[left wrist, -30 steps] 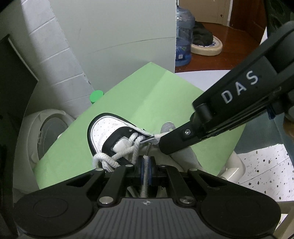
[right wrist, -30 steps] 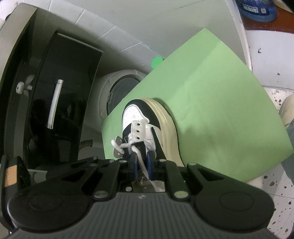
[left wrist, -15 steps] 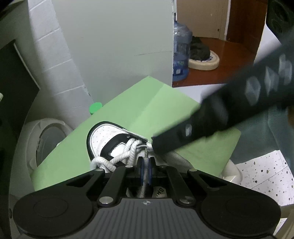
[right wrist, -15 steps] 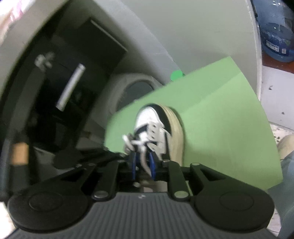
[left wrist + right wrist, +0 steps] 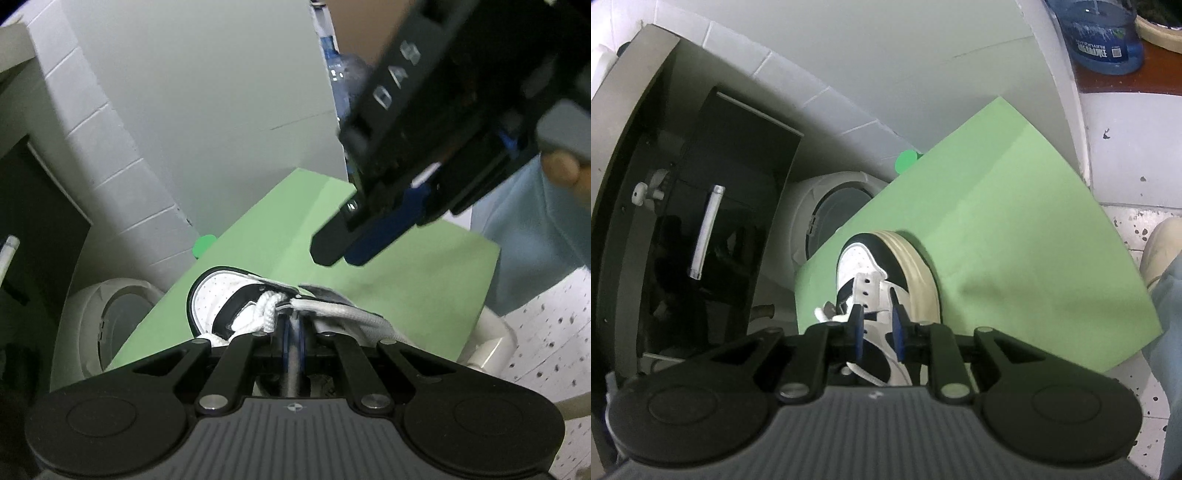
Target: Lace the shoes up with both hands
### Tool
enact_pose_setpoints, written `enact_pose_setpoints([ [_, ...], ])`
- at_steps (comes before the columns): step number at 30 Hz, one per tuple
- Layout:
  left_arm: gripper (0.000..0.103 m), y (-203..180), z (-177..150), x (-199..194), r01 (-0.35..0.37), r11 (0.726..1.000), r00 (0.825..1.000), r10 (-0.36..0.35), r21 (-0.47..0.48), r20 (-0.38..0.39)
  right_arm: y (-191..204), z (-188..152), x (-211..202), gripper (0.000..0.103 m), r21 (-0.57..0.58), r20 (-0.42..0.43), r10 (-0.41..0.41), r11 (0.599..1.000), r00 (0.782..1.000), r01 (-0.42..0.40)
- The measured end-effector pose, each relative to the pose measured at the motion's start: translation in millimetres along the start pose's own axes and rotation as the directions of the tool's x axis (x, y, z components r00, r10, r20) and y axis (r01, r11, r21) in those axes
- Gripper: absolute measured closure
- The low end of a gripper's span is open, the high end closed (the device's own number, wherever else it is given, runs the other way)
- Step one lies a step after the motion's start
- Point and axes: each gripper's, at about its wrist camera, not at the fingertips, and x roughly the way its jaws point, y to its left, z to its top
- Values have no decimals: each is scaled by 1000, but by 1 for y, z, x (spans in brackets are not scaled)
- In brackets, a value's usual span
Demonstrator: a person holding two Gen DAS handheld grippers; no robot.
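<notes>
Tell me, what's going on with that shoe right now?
Left gripper shut on the shoelace. Right gripper open, empty, just widened, above the shoe. Shoe on its side on green sheet. Nothing blocking.

A home utility corner — white tiled wall [image 5: 798,92], water jug [image 5: 1100,40], speckled floor [image 5: 1123,229].

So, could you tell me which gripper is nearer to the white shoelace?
Left. The left gripper is shut on the shoelace at the shoe; the right gripper hangs above it, open and empty.
</notes>
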Motion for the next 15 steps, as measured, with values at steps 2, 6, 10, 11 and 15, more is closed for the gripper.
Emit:
enact_pose_setpoints([
  [2,98,10,2,-4,45,996,999,-44,-80,11,0,0,1,83,4,-3,8,1000,1000,-8],
  [6,98,18,3,-2,59,987,998,-59,-146,4,-4,2,2,83,37,-2,28,999,1000,-28],
  [10,98,13,4,-2,52,988,999,-52,-148,4,-14,7,7,83,118,-6,65,991,998,-64],
  [11,98,12,5,-2,53,987,999,-53,-154,4,-14,8,10,83,125,-9,74,990,997,-72],
  [15,98,10,5,-3,57,984,998,-57,-170,4,-6,9,20,83,83,-29,71,994,997,-68],
])
